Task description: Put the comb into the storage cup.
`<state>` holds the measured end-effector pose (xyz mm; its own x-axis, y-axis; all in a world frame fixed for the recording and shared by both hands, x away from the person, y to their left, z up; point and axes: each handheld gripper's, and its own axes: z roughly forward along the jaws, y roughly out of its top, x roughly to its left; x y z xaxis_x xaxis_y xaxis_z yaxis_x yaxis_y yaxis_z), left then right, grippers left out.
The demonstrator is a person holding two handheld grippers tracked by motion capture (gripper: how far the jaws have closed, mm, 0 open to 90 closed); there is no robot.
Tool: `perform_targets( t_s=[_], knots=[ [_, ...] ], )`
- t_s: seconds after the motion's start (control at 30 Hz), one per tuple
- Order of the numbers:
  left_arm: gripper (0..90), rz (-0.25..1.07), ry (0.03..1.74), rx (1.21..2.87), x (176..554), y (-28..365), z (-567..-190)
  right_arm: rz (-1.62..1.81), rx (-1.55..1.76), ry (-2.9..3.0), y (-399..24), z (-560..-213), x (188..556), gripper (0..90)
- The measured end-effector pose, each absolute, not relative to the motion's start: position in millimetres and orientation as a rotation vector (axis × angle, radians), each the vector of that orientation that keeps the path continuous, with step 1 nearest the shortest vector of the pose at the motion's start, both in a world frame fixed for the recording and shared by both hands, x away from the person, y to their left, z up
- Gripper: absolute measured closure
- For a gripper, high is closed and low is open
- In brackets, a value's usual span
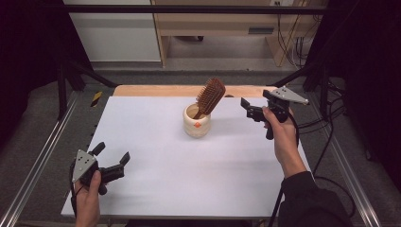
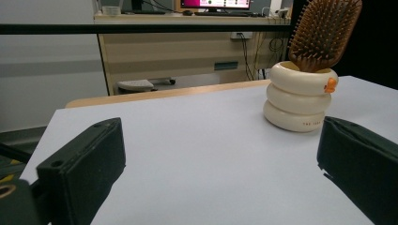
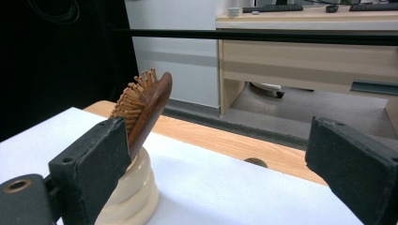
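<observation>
The right claw (image 1: 248,109) gapes empty beside the hairbrush (image 1: 210,97); the left gripper view reveals the cup's (image 2: 298,101) orange mark.

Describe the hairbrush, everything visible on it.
The hairbrush is a brown wooden paddle brush with an oval head and rows of wooden pins on one face. It stands handle-down in the cream ribbed cup, head tilted up and to the right in the high view, leaning on the cup's rim. Its handle is hidden inside the cup. The smooth dark back shows in the right gripper view, the pin face in the left gripper view. Only the cup touches it; the right gripper, jaws open, is beside it, apart.
</observation>
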<state>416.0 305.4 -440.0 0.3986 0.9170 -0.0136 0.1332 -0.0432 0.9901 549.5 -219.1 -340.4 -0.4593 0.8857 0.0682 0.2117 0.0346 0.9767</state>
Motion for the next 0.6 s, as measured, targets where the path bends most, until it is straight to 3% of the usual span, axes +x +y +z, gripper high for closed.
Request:
perform_targets(
  t_s=[0.6],
  knots=[
    [1.6,0.841,0.995,1.476,416,307,-440,1.434,1.093,1.748,-239,-350,525,6.5]
  ],
)
